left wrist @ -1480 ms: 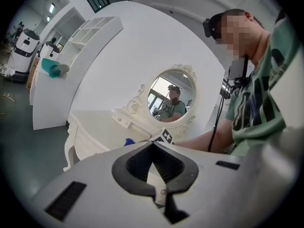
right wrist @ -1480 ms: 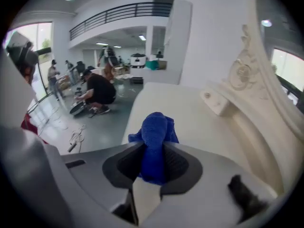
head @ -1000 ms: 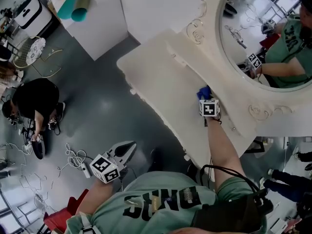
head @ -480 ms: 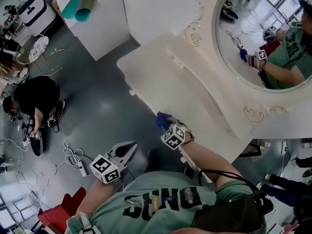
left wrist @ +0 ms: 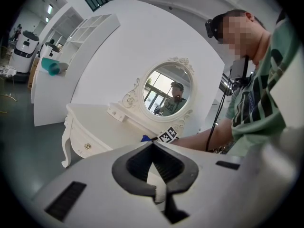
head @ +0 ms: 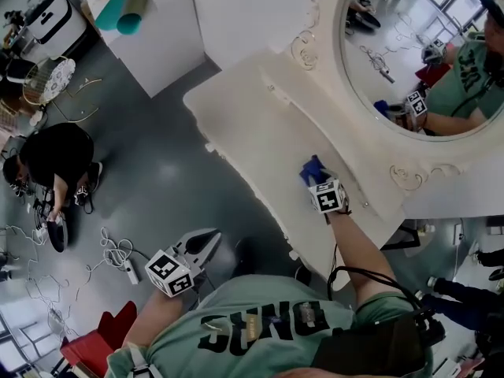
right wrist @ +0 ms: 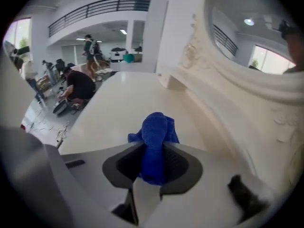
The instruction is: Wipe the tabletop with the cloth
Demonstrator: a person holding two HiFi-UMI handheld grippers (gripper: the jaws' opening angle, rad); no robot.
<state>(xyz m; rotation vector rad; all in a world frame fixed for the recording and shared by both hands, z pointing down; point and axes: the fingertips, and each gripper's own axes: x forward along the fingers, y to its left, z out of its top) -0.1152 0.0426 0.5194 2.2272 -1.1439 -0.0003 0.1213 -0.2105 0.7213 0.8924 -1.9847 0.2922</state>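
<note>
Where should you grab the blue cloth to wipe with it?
Probably by its bunched middle, coming from above and behind, as the right gripper does. Its jaws are shut on the blue cloth, leaving loose folds sticking out front to meet the tabletop.

- Crumpled royal-blue fabric cloth (right wrist: 156, 137): was plain, unpatterned.
- Glossy cream-white wooden tabletop (head: 252, 124): was plain.
- Right gripper (head: 316, 178), left gripper (head: 209, 239): had pale grey bodies; cubes bore black-and-white square markers.
- Smooth floor (head: 157, 172), 9 o'clock: was dark grey.
- Rolled sheet (head: 118, 10), 11 o'clock: was teal.
</note>
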